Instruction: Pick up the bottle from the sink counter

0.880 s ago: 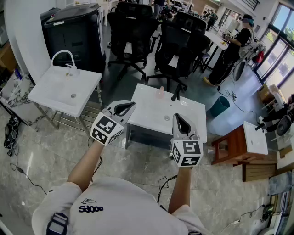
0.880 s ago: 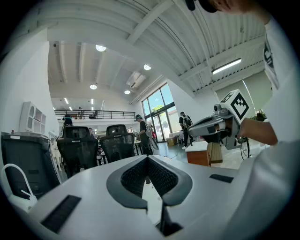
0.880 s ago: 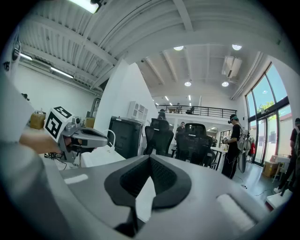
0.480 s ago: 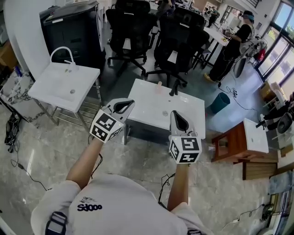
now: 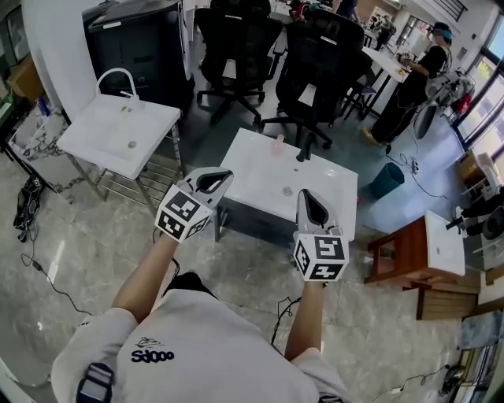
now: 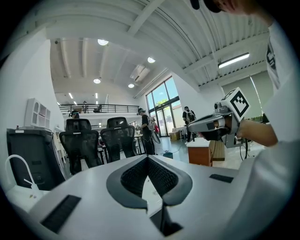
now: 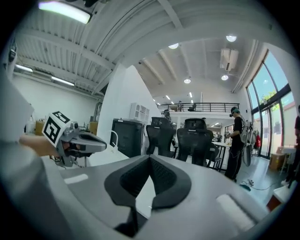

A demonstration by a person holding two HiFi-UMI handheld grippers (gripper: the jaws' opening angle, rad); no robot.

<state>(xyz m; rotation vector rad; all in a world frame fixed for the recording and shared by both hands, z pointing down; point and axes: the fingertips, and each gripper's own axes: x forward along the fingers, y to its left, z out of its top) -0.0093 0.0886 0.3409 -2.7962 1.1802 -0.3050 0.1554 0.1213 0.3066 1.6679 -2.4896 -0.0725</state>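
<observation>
2 grippers (image 5: 223, 176) (image 5: 305, 197) hardly moved (jaws closed); 2 sinks (image 5: 102, 138) (image 5: 260, 173), 1 bottle (image 5: 278, 140).

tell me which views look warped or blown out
Head view: mild wide-angle bend, even daylight, a soft glare streak on the floor. Left gripper view: heavy fisheye inside a dark round border, tube lamp glowing white. Right gripper view: same fisheye and border, ceiling lamp blown white.

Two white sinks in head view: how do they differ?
The left sink has a white arched faucet; the centre sink has a dark faucet. Only the centre sink carries the small pinkish bottle, by its far edge. Both are white, rectangular, with a drain.
</observation>
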